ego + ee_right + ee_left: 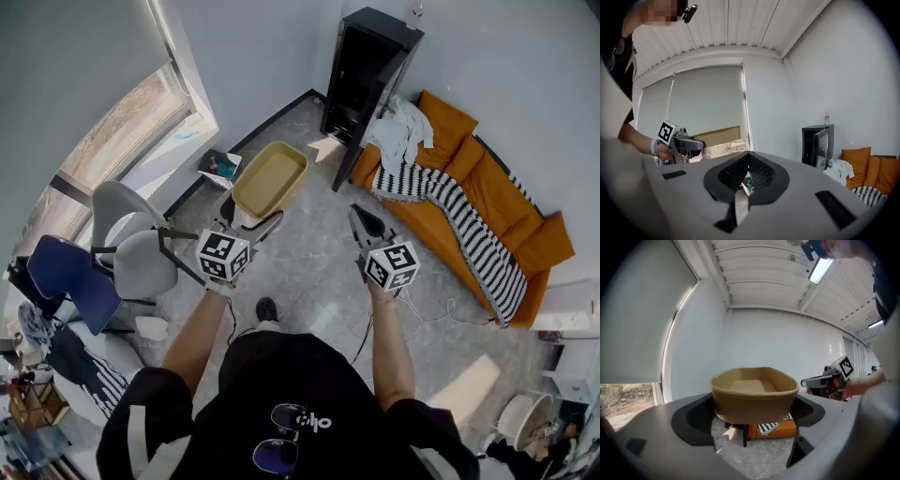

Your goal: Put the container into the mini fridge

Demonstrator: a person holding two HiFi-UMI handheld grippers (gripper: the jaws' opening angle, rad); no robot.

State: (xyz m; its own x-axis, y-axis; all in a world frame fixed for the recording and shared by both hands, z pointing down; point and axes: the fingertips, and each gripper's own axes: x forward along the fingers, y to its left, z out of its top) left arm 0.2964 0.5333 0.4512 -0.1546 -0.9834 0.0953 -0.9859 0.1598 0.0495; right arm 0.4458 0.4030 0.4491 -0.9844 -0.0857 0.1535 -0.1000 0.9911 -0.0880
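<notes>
Jaws first, in the head view: our left gripper [251,223] has its jaws spread wide and clamped on the near end of the tan container [270,178]. The container is carried in the air, well short of the mini fridge [367,66], whose door stands open. Our right gripper [360,213] is pinched closed on nothing, also short of the fridge.

In the left gripper view, the container sits level between the jaws, with both walls pressed and nothing inside it.

In the right gripper view, the jaw tips meet with nothing between them, and the fridge lies ahead with its door ajar.

We judge that the carry is under way. To do it well, we hold the container level, come square to the fridge opening, and let the free gripper steady the door.
</notes>
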